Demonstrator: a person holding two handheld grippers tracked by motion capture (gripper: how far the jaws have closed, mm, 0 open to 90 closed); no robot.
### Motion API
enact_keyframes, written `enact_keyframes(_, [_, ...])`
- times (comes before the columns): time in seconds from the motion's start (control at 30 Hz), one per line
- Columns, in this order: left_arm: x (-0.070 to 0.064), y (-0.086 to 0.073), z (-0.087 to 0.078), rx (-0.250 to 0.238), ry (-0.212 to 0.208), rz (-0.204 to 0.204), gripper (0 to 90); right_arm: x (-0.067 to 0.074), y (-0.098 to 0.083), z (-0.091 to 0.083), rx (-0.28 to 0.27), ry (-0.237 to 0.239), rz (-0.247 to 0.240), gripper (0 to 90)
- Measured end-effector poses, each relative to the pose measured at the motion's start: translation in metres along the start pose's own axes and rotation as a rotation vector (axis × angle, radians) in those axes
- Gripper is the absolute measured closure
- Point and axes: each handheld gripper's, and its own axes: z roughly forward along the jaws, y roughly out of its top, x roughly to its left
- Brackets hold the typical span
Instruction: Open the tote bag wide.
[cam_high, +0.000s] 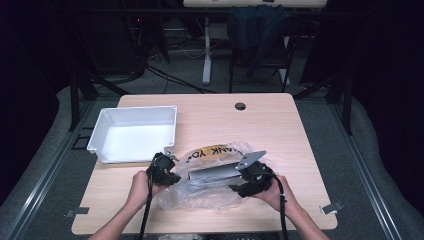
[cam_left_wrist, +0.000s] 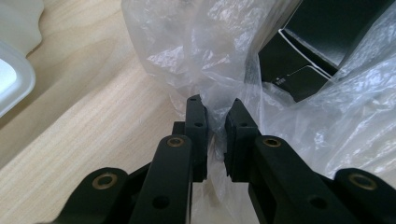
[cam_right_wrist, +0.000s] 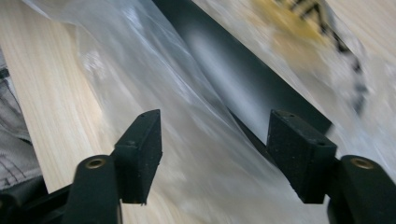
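Clear plastic bag (cam_high: 210, 180) crumpled on the near half of the table (cam_high: 280, 130), dark flat box (cam_high: 212, 172) inside it, yellow print with black letters on the far side of the film. Left claw (cam_high: 172, 172) at the bag's left edge; in the left gripper view (cam_left_wrist: 215, 116) jaws drawn close with a pinch of film gathered between the pads, gripping the bag. Box corner (cam_left_wrist: 299, 60) just beyond and to the right of that pinch, behind the plastic. Bare wood to the left of the left claw, then the white tray (cam_high: 135, 132) near, its rounded corner (cam_left_wrist: 14, 79) at the far left of that view, apart from the bag.

Right claw (cam_high: 240, 181) over the bag's right part; in the right gripper view (cam_right_wrist: 215, 135) jaws standing wide apart, film and the box's long dark edge (cam_right_wrist: 243, 79) beyond them, pads not pressing on anything. Picture blurred there. Strip of bare table left of the right claw's left jaw. Open tabletop beyond the bag up to the far edge with its round hole (cam_high: 240, 106), and free wood to the right of the right claw.
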Motion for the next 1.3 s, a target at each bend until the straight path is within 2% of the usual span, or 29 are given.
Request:
enact_keyframes(0.17, [0.000, 0.000, 0.000, -0.001, -0.010, -0.004, 81.3, 0.018, 0.008, 0.018, 0.008, 0.011, -0.086, 49.8])
enact_keyframes(0.27, [0.001, 0.000, 0.000, 0.002, -0.012, -0.004, 81.4, 0.023, 0.007, 0.030, 0.040, -0.014, -0.109, 64.1])
enact_keyframes(0.37, [0.001, 0.000, 0.002, 0.001, -0.005, -0.001, 81.8, 0.024, 0.004, 0.039, 0.076, -0.028, -0.115, 85.7])
enact_keyframes(0.4, [0.000, 0.001, 0.002, 0.005, -0.002, 0.002, 82.1, 0.024, 0.003, 0.040, 0.084, -0.025, -0.117, 89.1])
enact_keyframes(0.6, [0.003, 0.001, 0.004, 0.016, 0.035, 0.003, 84.1, 0.026, -0.002, 0.040, 0.124, 0.038, -0.115, 90.0])
enact_keyframes(0.73, [0.008, -0.001, 0.003, 0.010, 0.059, -0.023, 84.4, 0.028, -0.010, 0.038, 0.161, 0.095, -0.115, 90.0])
enact_keyframes(0.93, [0.012, -0.001, 0.004, 0.011, 0.094, -0.036, 84.3, 0.023, -0.020, 0.037, 0.230, 0.148, -0.111, 90.0])
enact_keyframes(1.03, [0.013, 0.000, 0.004, 0.019, 0.117, -0.029, 84.2, 0.020, -0.025, 0.034, 0.252, 0.169, -0.106, 90.0])
enact_keyframes(1.17, [0.014, 0.000, 0.006, 0.023, 0.108, -0.030, 83.1, 0.014, -0.029, 0.031, 0.273, 0.176, -0.096, 90.0])
enact_keyframes(1.27, [0.014, 0.000, 0.002, 0.027, 0.100, -0.026, 75.3, 0.015, -0.028, 0.032, 0.265, 0.185, -0.093, 90.0])
enact_keyframes(1.3, [0.015, 0.000, -0.001, 0.020, 0.097, -0.027, 72.6, 0.015, -0.026, 0.030, 0.264, 0.185, -0.105, 90.0])
